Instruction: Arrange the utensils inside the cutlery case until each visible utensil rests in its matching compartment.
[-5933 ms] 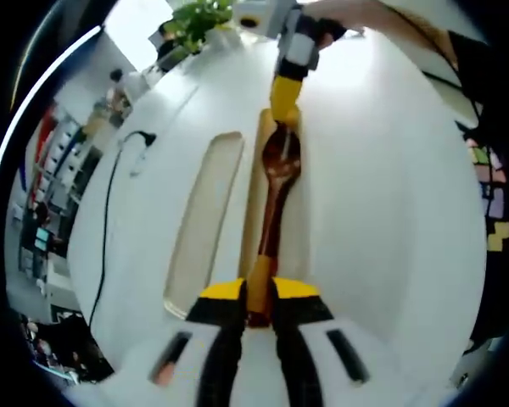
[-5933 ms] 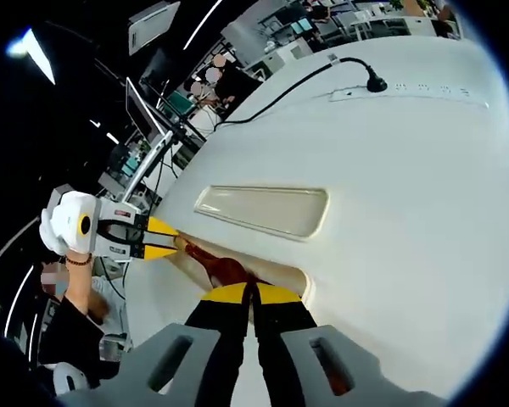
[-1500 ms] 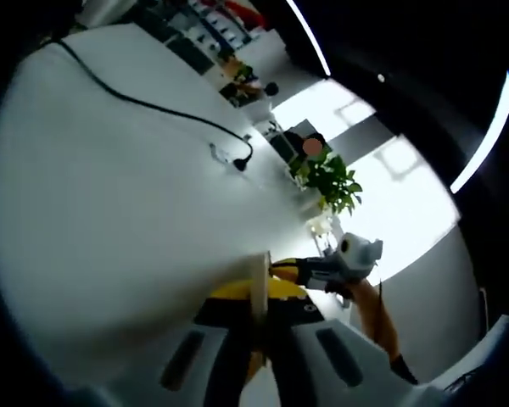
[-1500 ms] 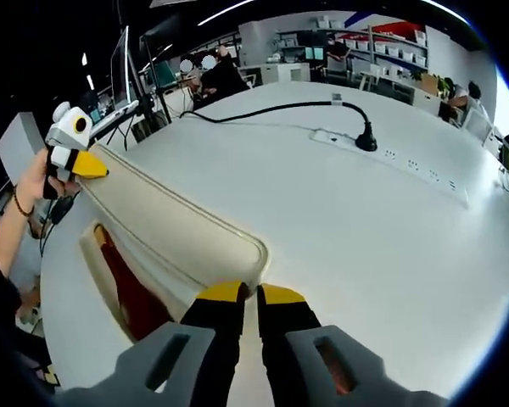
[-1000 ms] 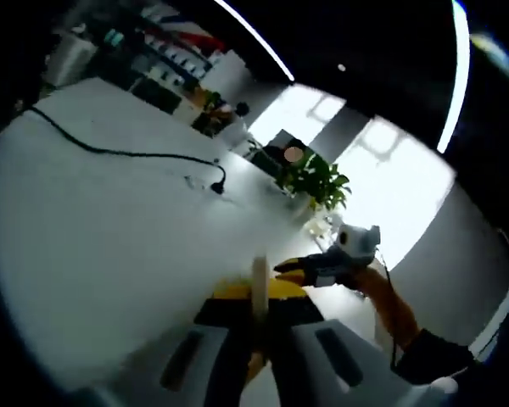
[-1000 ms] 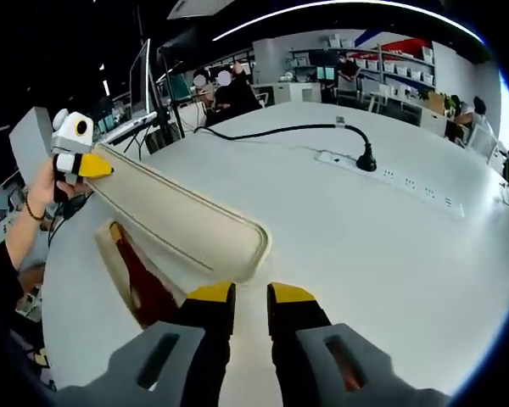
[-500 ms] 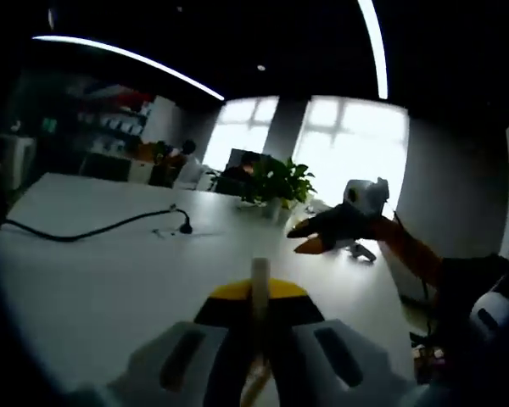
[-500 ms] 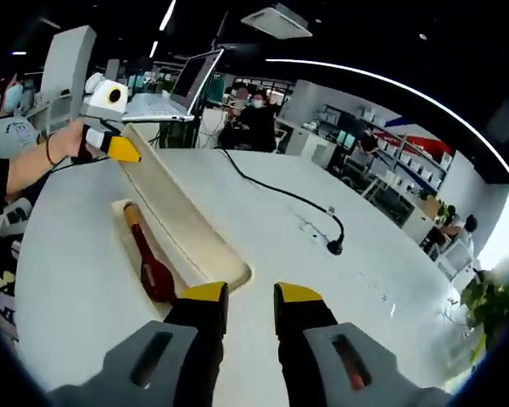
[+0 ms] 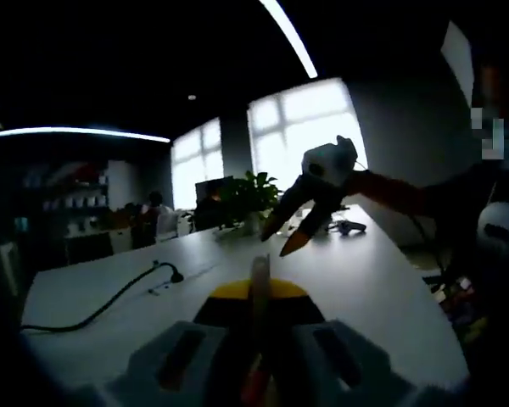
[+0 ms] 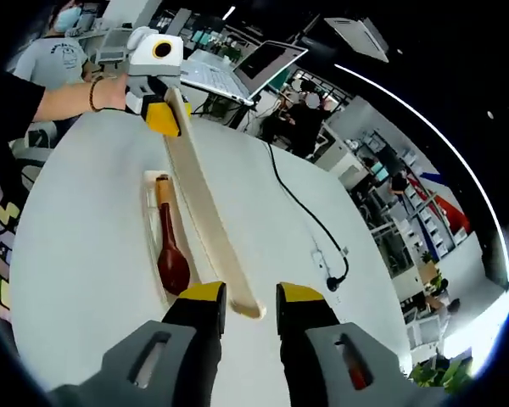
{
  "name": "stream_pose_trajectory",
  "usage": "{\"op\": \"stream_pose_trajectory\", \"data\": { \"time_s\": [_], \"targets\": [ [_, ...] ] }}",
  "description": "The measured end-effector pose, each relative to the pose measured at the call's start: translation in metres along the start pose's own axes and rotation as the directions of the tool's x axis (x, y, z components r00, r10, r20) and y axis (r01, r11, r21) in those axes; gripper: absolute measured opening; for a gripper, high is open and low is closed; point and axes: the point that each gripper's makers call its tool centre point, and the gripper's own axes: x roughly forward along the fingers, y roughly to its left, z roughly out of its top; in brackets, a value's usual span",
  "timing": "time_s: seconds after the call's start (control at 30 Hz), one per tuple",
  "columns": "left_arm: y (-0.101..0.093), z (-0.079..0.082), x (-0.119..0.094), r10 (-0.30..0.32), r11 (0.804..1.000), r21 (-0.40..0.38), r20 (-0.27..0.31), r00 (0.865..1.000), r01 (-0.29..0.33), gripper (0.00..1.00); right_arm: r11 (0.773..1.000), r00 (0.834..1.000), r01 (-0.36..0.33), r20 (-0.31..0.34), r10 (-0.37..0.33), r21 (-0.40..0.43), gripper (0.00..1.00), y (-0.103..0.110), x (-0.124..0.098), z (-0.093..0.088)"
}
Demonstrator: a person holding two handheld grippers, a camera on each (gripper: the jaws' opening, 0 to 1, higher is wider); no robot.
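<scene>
The cream lid of the cutlery case hangs edge-on above the table, and my left gripper is shut on its far end. Under it lies the case's base, holding a dark wooden spoon. My right gripper is open at the lid's near end, with nothing clamped. In the left gripper view the lid's thin edge stands between the shut jaws of my left gripper. Beyond it, my right gripper hangs open above the white table.
A black cable runs over the table to a plug right of the case. A laptop and seated people are at the far end. A person's hand holds the left gripper. A potted plant stands at the table's far edge.
My right gripper has opened, let go of the lid's end and drawn back. My left gripper has kept the lid and tipped it up on edge. Both views have swung.
</scene>
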Motion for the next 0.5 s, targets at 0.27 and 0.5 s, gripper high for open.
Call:
{"op": "stream_pose_trajectory", "data": {
  "time_s": [0.27, 0.5],
  "targets": [
    [-0.007, 0.007, -0.002, -0.043, 0.999, 0.021, 0.044, 0.998, 0.042, 0.02, 0.996, 0.998, -0.056, -0.02, 0.055, -0.071, 0.2, 0.014, 0.005, 0.005],
    [-0.013, 0.003, 0.001, -0.064, 0.997, 0.035, 0.021, 0.998, 0.064, 0.02, 0.994, 0.994, -0.067, -0.086, 0.059, -0.083, 0.09, 0.02, 0.006, -0.006]
  ]
}}
